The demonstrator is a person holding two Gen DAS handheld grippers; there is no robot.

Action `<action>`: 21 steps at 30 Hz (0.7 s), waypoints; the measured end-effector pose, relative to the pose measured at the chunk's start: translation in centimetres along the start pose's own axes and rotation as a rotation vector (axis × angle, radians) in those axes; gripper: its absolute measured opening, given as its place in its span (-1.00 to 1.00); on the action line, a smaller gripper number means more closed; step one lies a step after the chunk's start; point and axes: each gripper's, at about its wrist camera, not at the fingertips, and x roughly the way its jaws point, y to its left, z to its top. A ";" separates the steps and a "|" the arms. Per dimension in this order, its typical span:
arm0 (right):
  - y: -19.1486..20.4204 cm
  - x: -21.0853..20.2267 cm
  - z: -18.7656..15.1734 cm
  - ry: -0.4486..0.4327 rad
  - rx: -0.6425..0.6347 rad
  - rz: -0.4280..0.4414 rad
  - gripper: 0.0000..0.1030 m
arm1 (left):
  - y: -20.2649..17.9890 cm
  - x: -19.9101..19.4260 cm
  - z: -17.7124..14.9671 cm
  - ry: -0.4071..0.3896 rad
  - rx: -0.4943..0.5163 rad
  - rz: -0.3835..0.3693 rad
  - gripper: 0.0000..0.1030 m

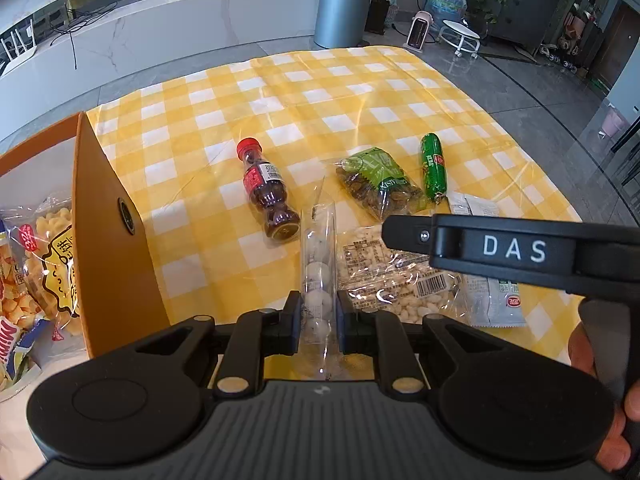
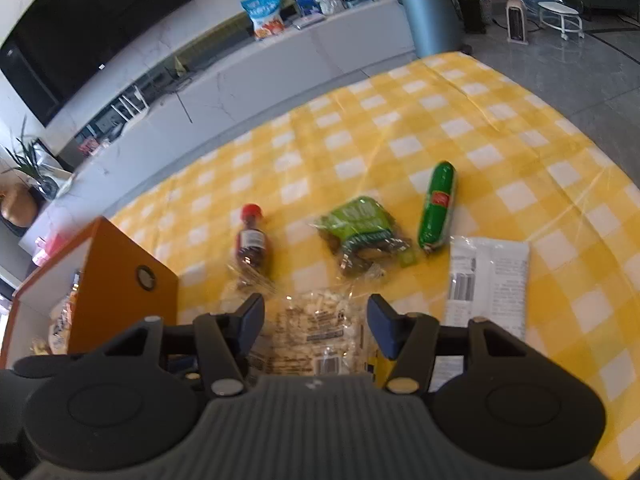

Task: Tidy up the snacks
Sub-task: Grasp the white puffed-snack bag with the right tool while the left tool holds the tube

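Left wrist view: the left hand-held gripper (image 1: 318, 320) is clamped on a clear tube of white balls (image 1: 318, 268). Just right of it lies a clear bag of white pieces (image 1: 384, 276); above that reaches the right hand-held gripper's body (image 1: 512, 250), lettered "DAS". Ahead lie a red-capped bottle (image 1: 270, 190), a green "KISMIS" bag (image 1: 376, 182) and a green sausage (image 1: 433, 168). Left stands the orange box (image 1: 112, 240).

Right wrist view: the right hand-held gripper (image 2: 316, 324) hangs with jaws apart over the blurred bag of white pieces (image 2: 316, 328); its print is unreadable.
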 end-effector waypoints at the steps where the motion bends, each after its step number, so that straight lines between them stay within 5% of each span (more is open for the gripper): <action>1: -0.3 0.2 0.0 0.005 0.005 -0.005 0.10 | 0.0 0.0 0.0 0.000 0.001 -0.002 -0.64; 13: -3.4 2.2 -1.0 0.194 0.110 -0.036 0.06 | 0.2 0.0 -0.1 -0.004 0.011 -0.028 -0.64; 21: -3.8 1.2 -1.2 0.176 0.135 0.013 -0.53 | 0.1 -0.1 -0.1 -0.005 0.015 -0.027 -0.63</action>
